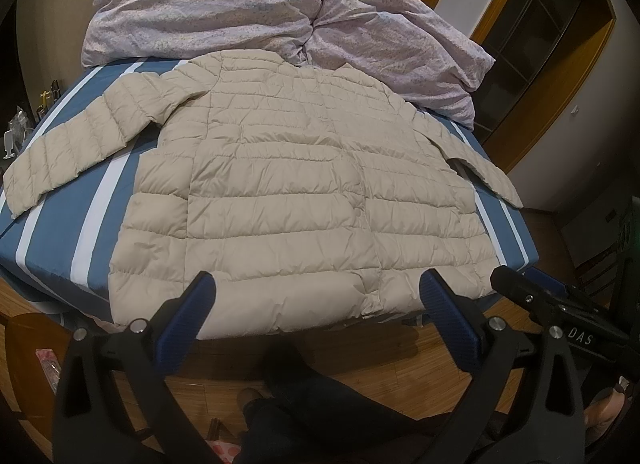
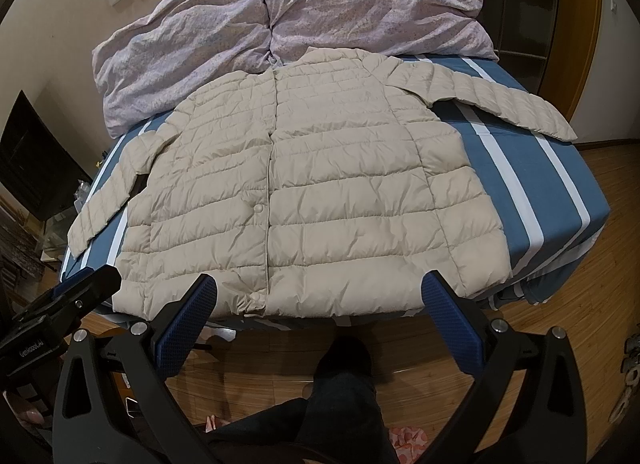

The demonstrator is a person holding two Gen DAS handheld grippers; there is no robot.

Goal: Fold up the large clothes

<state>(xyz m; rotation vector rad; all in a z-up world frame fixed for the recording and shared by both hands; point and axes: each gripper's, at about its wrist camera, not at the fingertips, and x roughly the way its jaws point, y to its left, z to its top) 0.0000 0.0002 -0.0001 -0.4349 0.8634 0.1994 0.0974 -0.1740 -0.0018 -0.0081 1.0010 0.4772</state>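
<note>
Going left to right, the readable writing comes first: in the right wrist view the left claw (image 2: pixel 86 284) sits at the lower left, its black body printed with small white letters that seem to read "GenRobot.AI", though they are too fine to be sure. In the left wrist view the right claw (image 1: pixel 516 284) at the lower right carries a plate marked "DAS".

The jacket (image 1: pixel 288 184) is a beige quilted puffer with horizontal stitched channels and a snap-button front, closed. It lies flat, front up, on the blue and white striped bed (image 1: pixel 104 200), hem at the near edge, collar toward the crumpled lilac duvet (image 1: pixel 224 0) at the far end. Both sleeves are spread outward and downward; the left sleeve (image 1: pixel 60 152) rests on the stripes.

Both claws hang above the wooden floor (image 2: pixel 540 328) before the hem, blue-padded fingers spread wide, holding nothing.
</note>
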